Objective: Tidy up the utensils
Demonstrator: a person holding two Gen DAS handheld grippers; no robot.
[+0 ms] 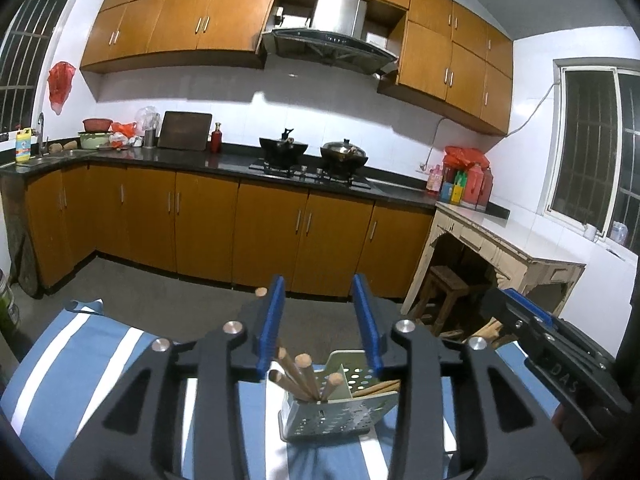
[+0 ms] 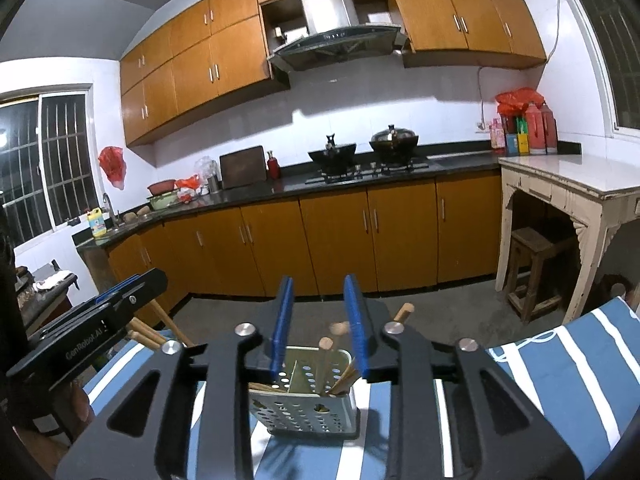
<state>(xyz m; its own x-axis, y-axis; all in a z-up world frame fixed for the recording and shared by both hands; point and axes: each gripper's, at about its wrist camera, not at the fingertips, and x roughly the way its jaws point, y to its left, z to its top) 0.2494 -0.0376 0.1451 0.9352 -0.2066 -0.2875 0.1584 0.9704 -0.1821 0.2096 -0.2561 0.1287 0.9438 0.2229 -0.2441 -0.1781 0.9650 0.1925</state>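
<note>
A pale green perforated utensil holder (image 1: 340, 412) (image 2: 304, 408) stands on a blue and white striped cloth (image 1: 80, 352) (image 2: 560, 380). Several wooden chopsticks (image 1: 308, 376) (image 2: 326, 346) lean in its compartments. My left gripper (image 1: 318, 286) hovers open just above the holder, and nothing sits between its blue pads (image 1: 272, 320). One chopstick end (image 1: 261, 291) shows outside its left finger. My right gripper (image 2: 318, 282) is open over the same holder from the other side, its pads (image 2: 356, 320) touching nothing. Each gripper shows at the edge of the other's view.
Orange base cabinets (image 1: 200, 224) and a dark counter (image 1: 180, 158) with two pots on a stove (image 1: 312, 168) line the far wall. A cream side table (image 2: 580, 192) with a wooden stool (image 2: 532, 272) under it stands at the right. Grey floor lies between.
</note>
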